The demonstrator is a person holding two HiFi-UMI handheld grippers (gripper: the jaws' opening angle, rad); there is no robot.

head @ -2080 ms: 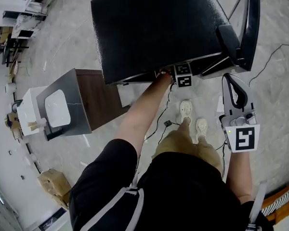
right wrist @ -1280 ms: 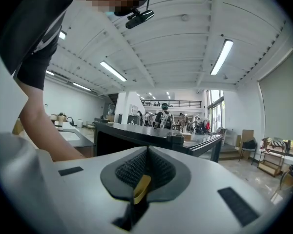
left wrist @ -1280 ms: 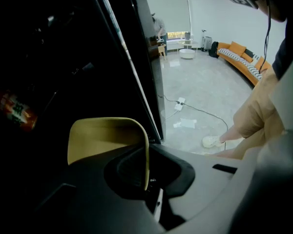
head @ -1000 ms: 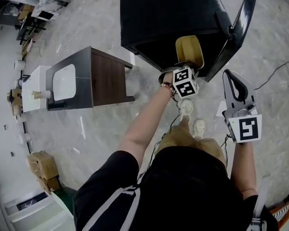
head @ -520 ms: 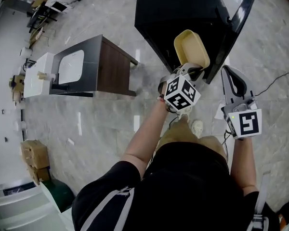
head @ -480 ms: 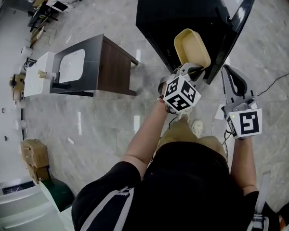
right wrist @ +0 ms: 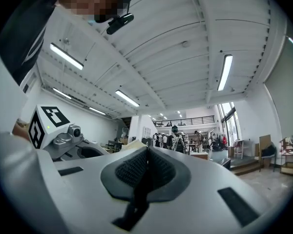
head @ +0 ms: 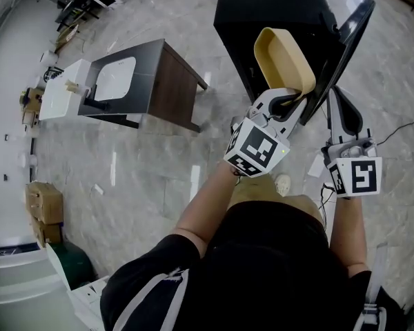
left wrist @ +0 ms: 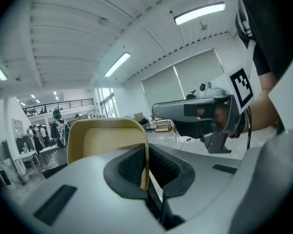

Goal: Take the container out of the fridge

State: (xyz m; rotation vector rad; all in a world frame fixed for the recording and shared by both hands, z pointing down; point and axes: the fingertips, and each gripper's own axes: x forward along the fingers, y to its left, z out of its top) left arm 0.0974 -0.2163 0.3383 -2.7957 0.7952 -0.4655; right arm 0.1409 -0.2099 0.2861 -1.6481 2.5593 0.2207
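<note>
The container (head: 284,59) is clear of the fridge (head: 262,5) and held in the air just in front of its open door (head: 346,54). It is tilted so that its inside shows, and it looks empty. The left gripper (head: 288,101) is clamped on one end wall. In the left gripper view that thin yellow wall (left wrist: 144,152) stands edge-on between the ribbed pads (left wrist: 129,167). The right gripper (head: 339,98) hangs beside the door, jaws pressed together with nothing between them.

The container looks like a thin-walled plastic tub, so it is probably light and fairly stiff, though the wall may flex under the pinch. Its smooth surface could let it pivot or slip, since the whole tub hangs off one end. A deep bite over the rim, as here, seems the best hold. Keeping the tub level should limit any swing.
</note>
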